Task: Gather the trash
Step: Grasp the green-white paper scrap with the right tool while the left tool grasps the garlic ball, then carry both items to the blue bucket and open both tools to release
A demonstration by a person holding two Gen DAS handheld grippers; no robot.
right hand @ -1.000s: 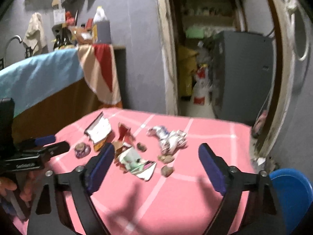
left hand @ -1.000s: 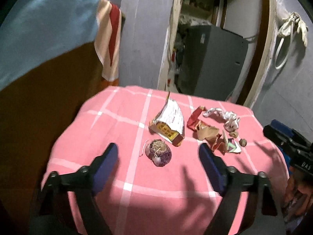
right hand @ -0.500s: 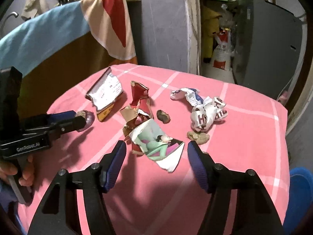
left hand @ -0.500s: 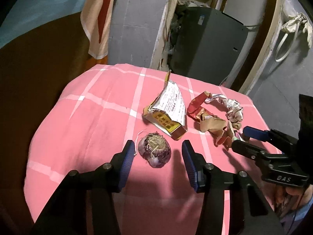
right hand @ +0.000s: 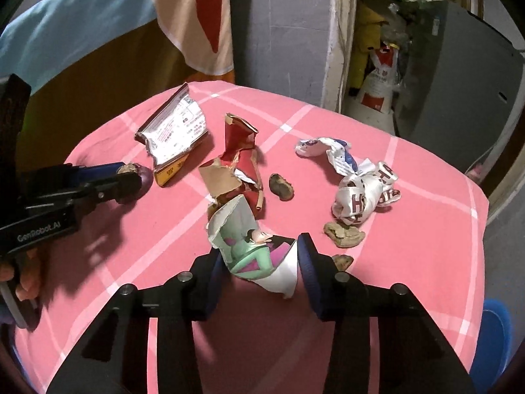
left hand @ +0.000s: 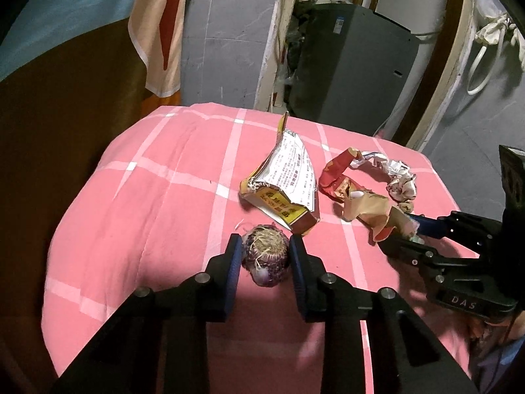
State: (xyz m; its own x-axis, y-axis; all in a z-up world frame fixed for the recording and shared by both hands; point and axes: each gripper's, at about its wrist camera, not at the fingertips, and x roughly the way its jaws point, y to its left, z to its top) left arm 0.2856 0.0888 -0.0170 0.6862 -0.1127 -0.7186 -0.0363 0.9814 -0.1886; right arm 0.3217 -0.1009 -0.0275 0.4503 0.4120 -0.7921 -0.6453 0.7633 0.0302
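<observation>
On the pink checked cloth (left hand: 170, 203), a round, papery purple onion (left hand: 265, 256) between left gripper (left hand: 265, 251) pads

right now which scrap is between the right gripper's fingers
The torn white wrapper with the green cartoon figure; the red-brown carton scrap and crumpled white wrapper lie farther off.

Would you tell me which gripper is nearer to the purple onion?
Left. The left gripper brackets the purple onion between its fingers; the right gripper is off to the side, around the torn cartoon wrapper.

Black gripper (left hand: 265, 256), blue pads (silver screws)
</observation>
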